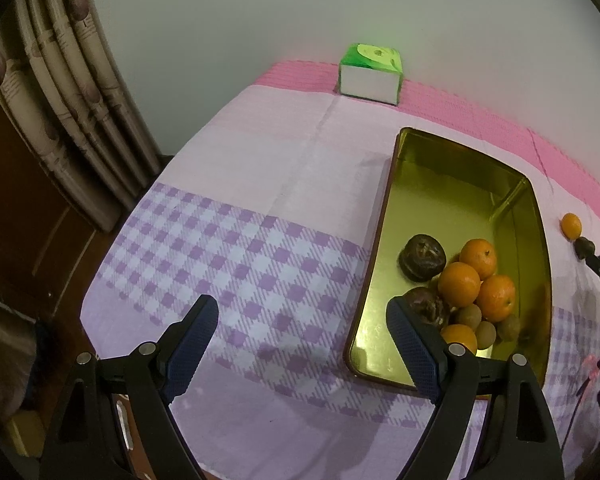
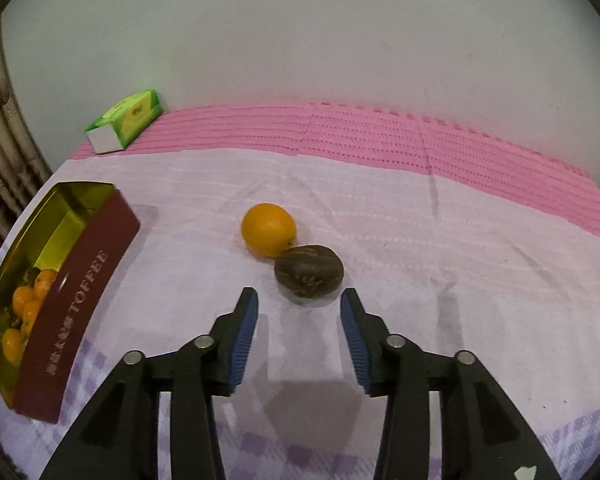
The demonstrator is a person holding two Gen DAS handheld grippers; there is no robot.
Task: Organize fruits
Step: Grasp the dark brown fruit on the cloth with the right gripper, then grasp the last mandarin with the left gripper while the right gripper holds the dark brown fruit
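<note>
A dark-red tin (image 2: 76, 300) marked TOFFEE, gold inside and lidless, lies flat at the left of the right wrist view. Heaped at its near end are several oranges (image 1: 476, 280), two wrinkled dark-brown fruits (image 1: 422, 258) and a few small tan-brown fruits (image 1: 470, 316); the far end is bare. Mid-frame in the right wrist view a loose orange (image 2: 269, 229) lies on the cloth, touching a dull brown wrinkled fruit (image 2: 309, 274) just below and right of it.

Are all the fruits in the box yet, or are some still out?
Mostly done: oranges and dark fruits already sit in the toffee tin. Nothing is held: the right gripper is open just short of the dark fruit; the left gripper is open too. That fruit and the orange beside it remain out.
</note>
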